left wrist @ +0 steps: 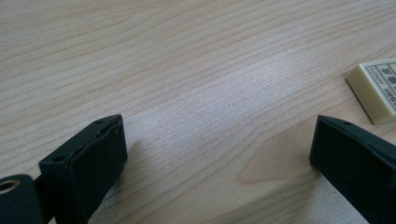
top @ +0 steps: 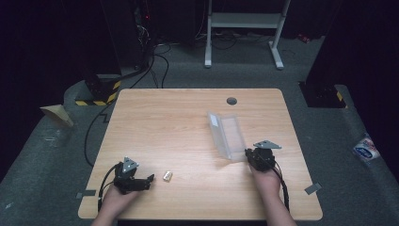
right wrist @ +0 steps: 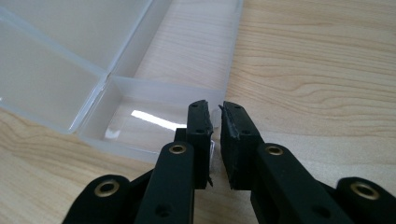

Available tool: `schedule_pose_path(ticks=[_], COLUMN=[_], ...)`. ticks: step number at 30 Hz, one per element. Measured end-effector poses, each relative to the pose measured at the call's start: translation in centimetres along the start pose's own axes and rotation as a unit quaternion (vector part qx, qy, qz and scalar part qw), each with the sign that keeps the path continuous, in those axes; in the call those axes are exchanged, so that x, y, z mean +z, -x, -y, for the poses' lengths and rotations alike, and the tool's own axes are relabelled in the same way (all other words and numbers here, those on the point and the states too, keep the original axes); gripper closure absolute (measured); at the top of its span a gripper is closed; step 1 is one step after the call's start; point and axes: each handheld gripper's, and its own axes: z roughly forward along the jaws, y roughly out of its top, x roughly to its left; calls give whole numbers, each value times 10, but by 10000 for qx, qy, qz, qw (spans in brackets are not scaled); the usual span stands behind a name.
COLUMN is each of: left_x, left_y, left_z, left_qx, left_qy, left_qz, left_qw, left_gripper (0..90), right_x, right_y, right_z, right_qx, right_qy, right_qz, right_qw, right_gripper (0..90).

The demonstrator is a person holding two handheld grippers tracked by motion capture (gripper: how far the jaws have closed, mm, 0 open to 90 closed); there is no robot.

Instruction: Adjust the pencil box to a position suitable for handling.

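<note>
Pinching the near corner wall of the clear plastic box [right wrist: 140, 93] with my right gripper [right wrist: 215, 112], I should hold firm and level so the open box stays put. My left gripper [left wrist: 215, 154] rests wide open beside the small eraser [left wrist: 378, 88], which I'd straddle squarely before closing.

- The table [top: 188, 117] bears an open box [top: 226, 134] on its right half, lid standing along the box's left side.
- The right gripper [top: 249, 154] sits at the box's near right corner (jaws pinched on the wall [right wrist: 215, 114] there).
- A small block [top: 167, 176] lies near the front edge, left of centre.
- The left gripper [top: 149, 179] rests just left of the block, apart from it, jaws wide.
- A hole [top: 231, 100] sits behind the box, near the far edge.
</note>
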Motion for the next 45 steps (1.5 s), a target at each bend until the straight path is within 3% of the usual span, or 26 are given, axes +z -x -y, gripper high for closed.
schedule_pose_path(ticks=[19,32,37,45], left_x=[0,0,-1,-1], left_y=[0,1,1,1], left_z=[0,0,0,1], left_qx=[37,42,49,59], left_qy=[-1,12,16,33], left_qz=[5,10,26,31], left_qw=[10000,10000,10000,10000], left_gripper=[47,53,57,65], right_x=[-13,-19,-19,-27], right_y=[-33,-63,-68,-69], right_z=[10,14,14,2], right_qx=[-254,-347,-355,-387], right_qy=[-17,82,121,355], right_qz=[-211,-515,-649,-668], right_qw=[9995,9980,9972,9964], right_gripper=[769,761,748,698])
